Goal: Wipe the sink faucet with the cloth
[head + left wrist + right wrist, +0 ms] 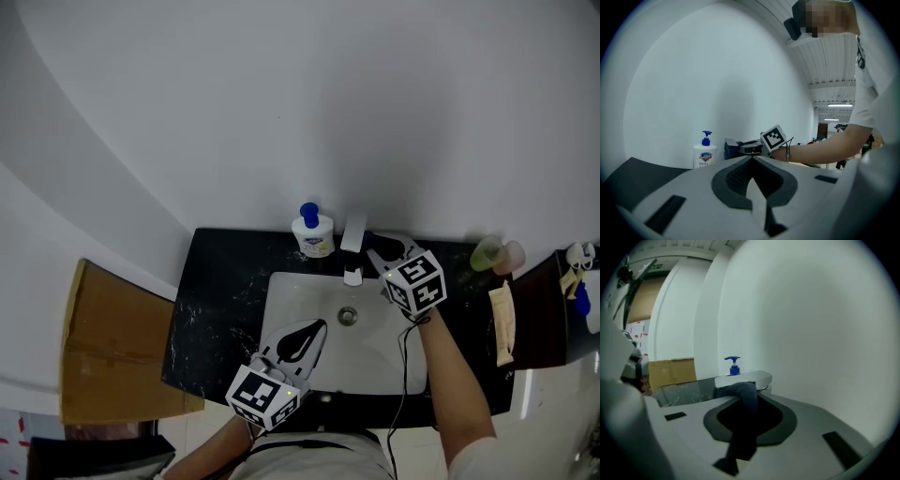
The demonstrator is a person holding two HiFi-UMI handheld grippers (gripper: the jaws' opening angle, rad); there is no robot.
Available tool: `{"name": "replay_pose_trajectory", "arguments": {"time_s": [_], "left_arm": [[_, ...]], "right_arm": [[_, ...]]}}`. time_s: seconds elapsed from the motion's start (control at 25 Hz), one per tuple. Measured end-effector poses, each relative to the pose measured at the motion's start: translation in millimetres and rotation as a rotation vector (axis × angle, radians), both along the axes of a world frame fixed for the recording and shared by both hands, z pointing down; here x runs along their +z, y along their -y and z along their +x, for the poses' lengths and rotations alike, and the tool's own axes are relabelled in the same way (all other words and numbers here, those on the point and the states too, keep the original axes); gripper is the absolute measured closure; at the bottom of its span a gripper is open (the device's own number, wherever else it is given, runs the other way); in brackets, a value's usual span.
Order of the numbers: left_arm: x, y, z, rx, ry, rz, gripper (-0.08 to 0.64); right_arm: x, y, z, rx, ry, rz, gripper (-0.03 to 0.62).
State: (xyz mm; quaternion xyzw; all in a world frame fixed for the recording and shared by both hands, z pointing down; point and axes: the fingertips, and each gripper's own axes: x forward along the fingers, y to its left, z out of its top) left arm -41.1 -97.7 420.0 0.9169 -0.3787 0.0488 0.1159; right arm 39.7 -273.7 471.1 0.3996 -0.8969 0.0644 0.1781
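Note:
The chrome faucet [353, 246] stands at the back of the white sink [286, 300] set in a black counter. My right gripper [375, 249] is just right of the faucet, shut on a dark blue cloth [386, 246]. In the right gripper view the cloth [747, 404] hangs between the jaws and lies against the faucet's flat top [745, 378]. My left gripper [315, 330] hovers over the front of the basin, shut with nothing in it; its tips [752, 157] meet in the left gripper view, which also shows the right gripper's marker cube [773, 137].
A white soap bottle with a blue pump [312, 232] stands left of the faucet. Green and pink cups [489, 253] and a tube [503, 323] sit on the counter's right side. A cardboard box [112, 347] is beside the counter's left end. The drain [348, 316] is mid-basin.

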Motion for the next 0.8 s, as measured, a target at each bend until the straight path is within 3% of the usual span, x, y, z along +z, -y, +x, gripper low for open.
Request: {"name": "replay_pose_trajectory", "arguments": {"time_s": [0.16,0.52,0.8], "left_arm": [[0.0,1.8,-2.0,-0.006,0.0,0.001,0.558],[-4.4,0.8,4.0,0.006,-0.008,0.008,0.558],[-5.1,-1.5,8.3,0.014,-0.007,0.011,0.558]], "right_arm": [[0.7,3.8,0.9,0.033,0.01,-0.03,0.531],[-5.6,-48.8,-18.2,-0.115,0.079,0.003,0.531],[-3.1,-34.8,-14.4,-0.079,0.056,0.003,0.531]]}}
